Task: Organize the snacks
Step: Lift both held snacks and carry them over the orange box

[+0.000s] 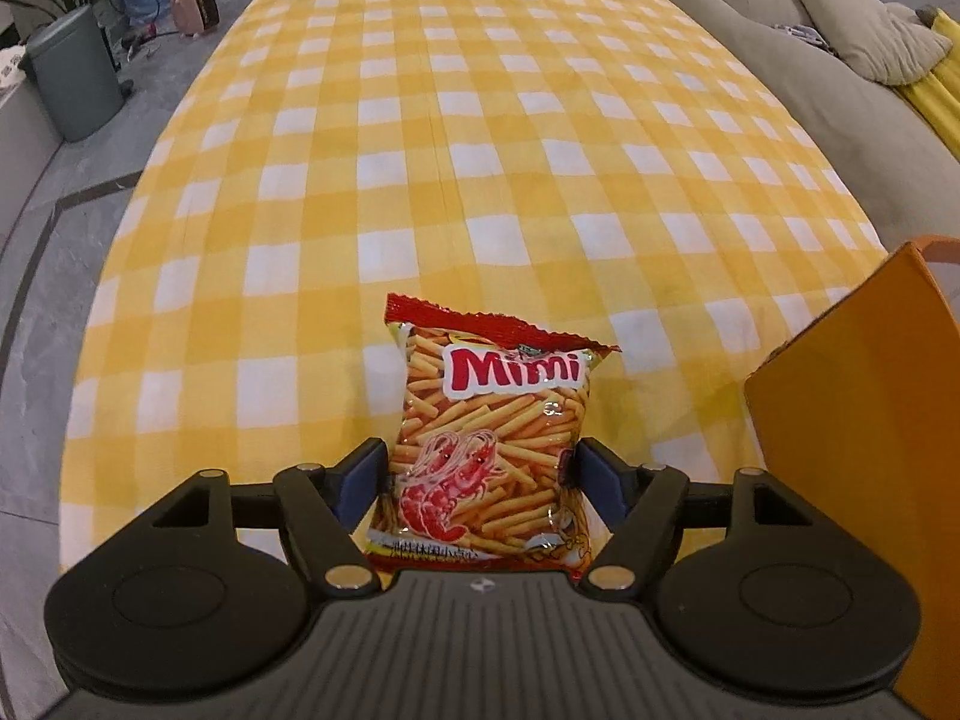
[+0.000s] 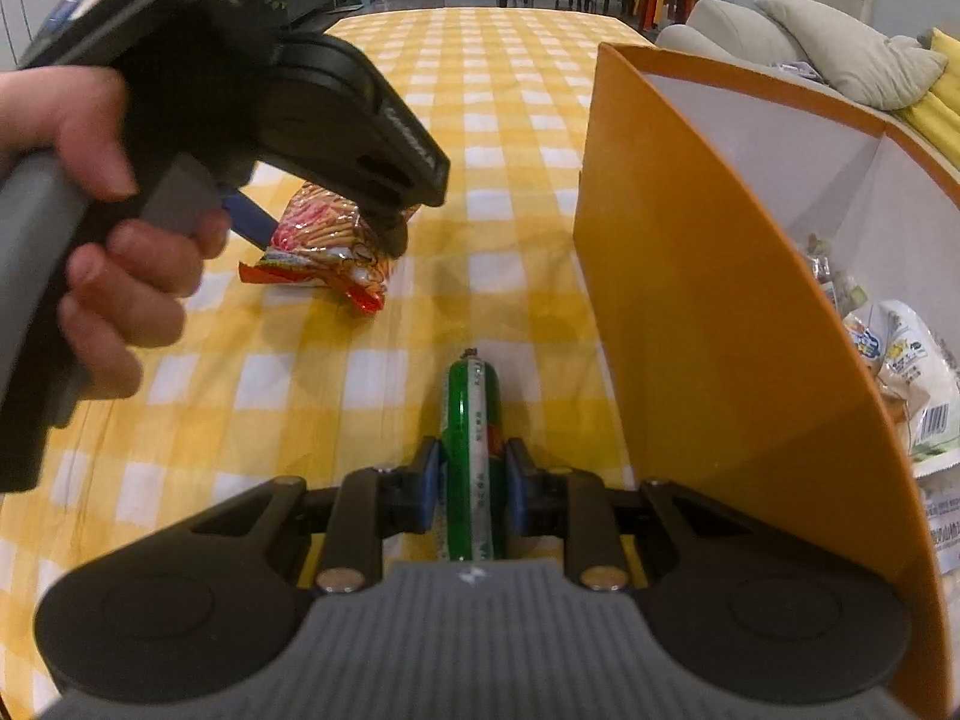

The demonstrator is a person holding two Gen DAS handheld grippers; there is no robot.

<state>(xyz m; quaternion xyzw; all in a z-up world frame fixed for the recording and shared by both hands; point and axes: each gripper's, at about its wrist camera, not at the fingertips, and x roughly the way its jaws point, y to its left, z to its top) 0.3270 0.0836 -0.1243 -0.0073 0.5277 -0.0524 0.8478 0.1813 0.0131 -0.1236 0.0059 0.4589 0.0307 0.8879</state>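
Left tool (image 1: pixel 480 474): open astride chips (image 1: pixel 492 432) at frame bottom, close squarely on bag's middle; right tool (image 2: pixel 468 492) grips sausage (image 2: pixel 471 450) beside box (image 2: pixel 690 300).

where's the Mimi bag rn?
Mimi bag lies on the checked tablecloth, between the left gripper's fingers, left of the orange box.

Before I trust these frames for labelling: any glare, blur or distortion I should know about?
Left wrist view: strong fisheye bend, the table edges bow outward; glare spots on the Mimi bag, print still legible; dark corners. Right wrist view: same bend curves the orange box wall; the hand is close and soft; the green tube shows a bright highlight.
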